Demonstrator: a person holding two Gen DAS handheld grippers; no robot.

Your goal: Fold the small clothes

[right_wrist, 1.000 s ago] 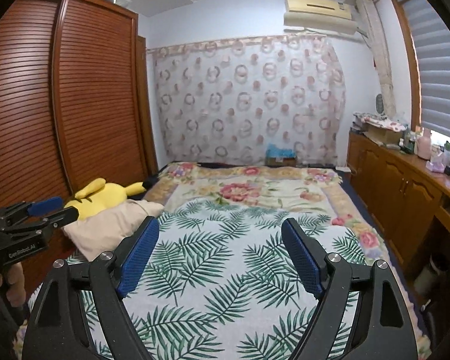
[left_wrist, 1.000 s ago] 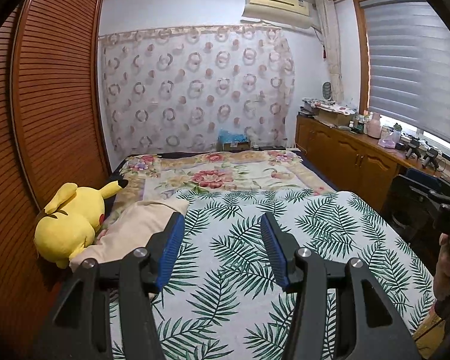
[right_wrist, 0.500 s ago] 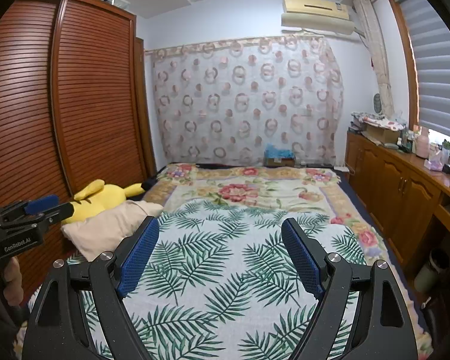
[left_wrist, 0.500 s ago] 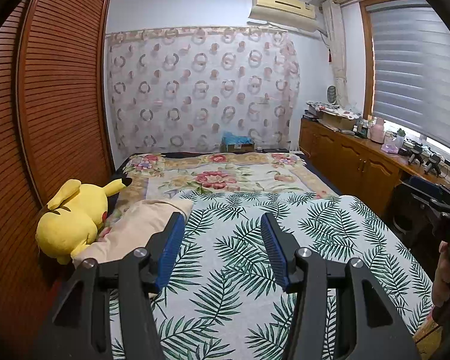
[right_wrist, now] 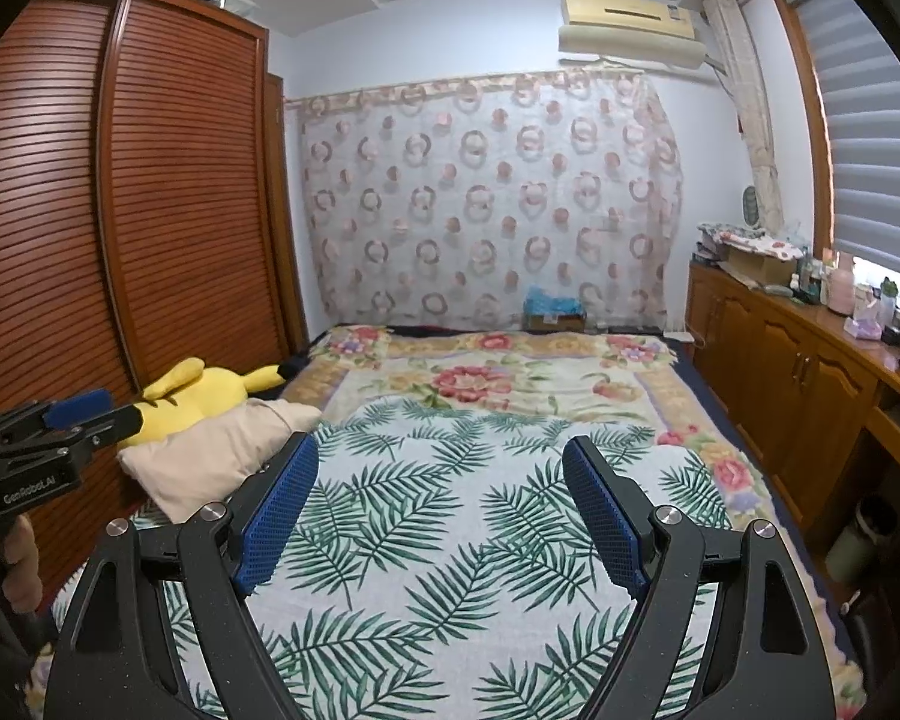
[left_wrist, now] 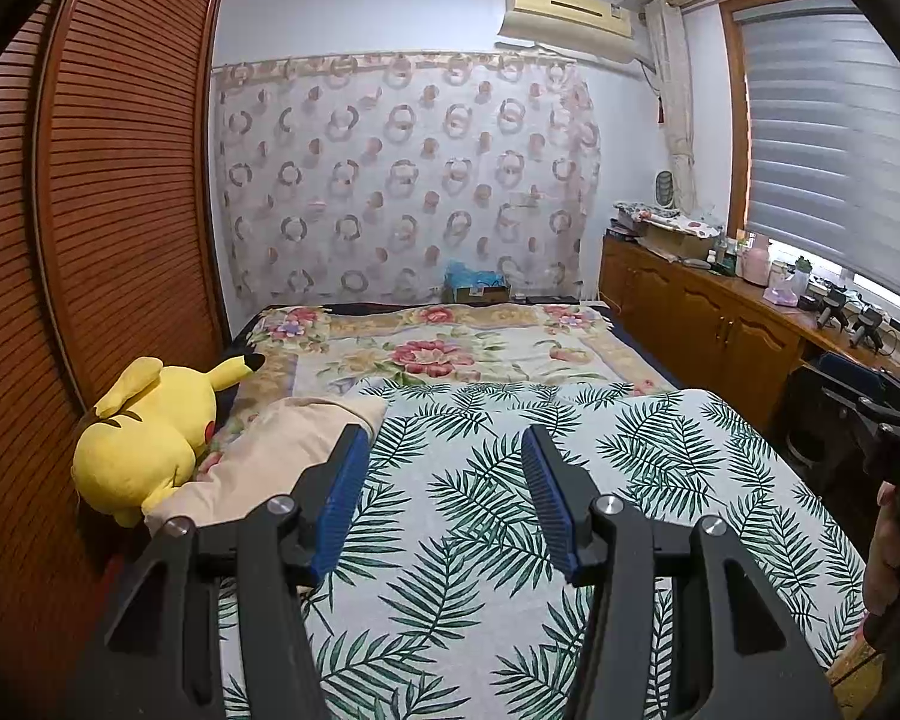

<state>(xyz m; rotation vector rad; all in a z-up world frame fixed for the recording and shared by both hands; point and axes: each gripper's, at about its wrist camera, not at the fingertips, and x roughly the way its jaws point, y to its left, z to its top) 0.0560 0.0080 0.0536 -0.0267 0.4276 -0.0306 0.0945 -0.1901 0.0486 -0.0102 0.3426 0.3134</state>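
Left gripper (left_wrist: 441, 501): fingers spread, nothing between them, held above the near part of the bed.
Right gripper (right_wrist: 438, 516): fingers spread wider, likewise empty, level with its partner.
Leaf-print cover (left_wrist: 480, 516): lies flat over the near half of the bed; no small garment shows on it.
Beige cloth (left_wrist: 270, 456): a soft mound at the bed's left edge, just beside the left gripper; whether it is clothing, folded or loose, or a pillow, I cannot tell.
Yellow plush toy (left_wrist: 144, 438): touching the beige cloth, against the wardrobe (right_wrist: 150, 210).
Floral blanket (right_wrist: 480, 378): covers the far half.
Judgement: the scene suits either a garment about to be fetched or one already set aside; any fold wants the flat leaf-print area, both grippers pinching opposite corners.
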